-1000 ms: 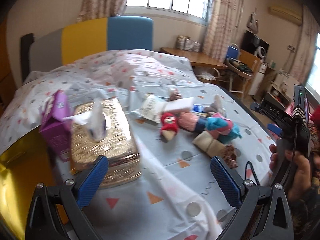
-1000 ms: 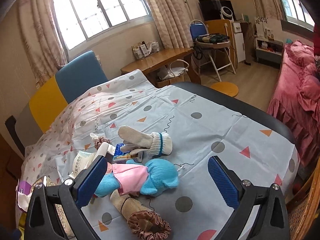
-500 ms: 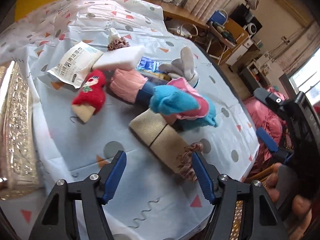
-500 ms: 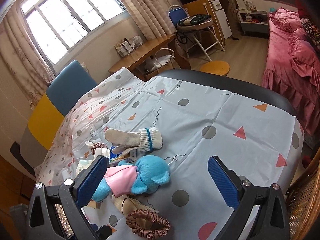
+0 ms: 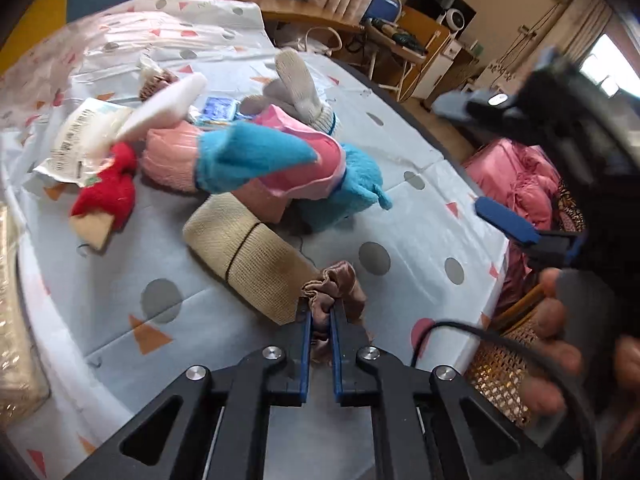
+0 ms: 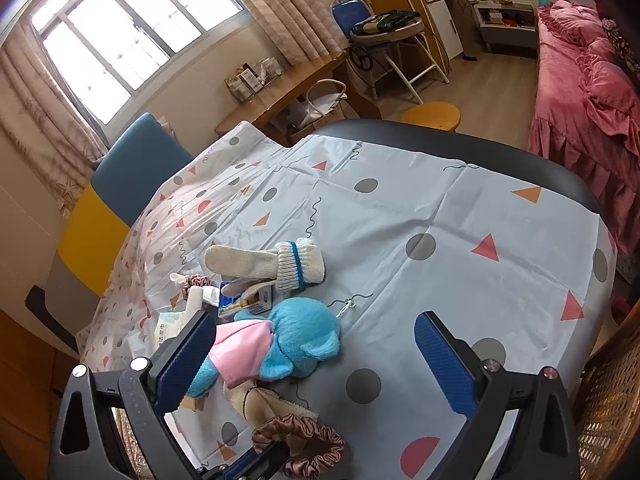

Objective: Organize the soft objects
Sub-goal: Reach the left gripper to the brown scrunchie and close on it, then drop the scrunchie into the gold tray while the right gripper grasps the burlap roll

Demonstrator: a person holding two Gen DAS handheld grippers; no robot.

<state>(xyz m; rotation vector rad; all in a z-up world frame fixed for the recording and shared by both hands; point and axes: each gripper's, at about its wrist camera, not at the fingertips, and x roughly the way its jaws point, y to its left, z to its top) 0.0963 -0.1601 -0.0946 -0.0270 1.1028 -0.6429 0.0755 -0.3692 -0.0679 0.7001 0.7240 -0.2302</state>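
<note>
daylit window (image 6: 120, 36) with curtains, wooden desk (image 6: 288, 92), blue folding chair (image 6: 352, 12), pink bed (image 6: 588, 80), wood floor (image 6: 496, 116)

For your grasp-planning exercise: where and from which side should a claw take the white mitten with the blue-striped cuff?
Grip the white mitten at its ribbed cuff, coming from its open-table side: the cuff is thick and exposed, whereas the finger end lies among clutter. The open right claw seems better placed; the left claw holds the scrunchie.

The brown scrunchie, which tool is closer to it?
Left. The left tool is pinching the brown scrunchie. The right tool hangs open above the table, off it.
</note>
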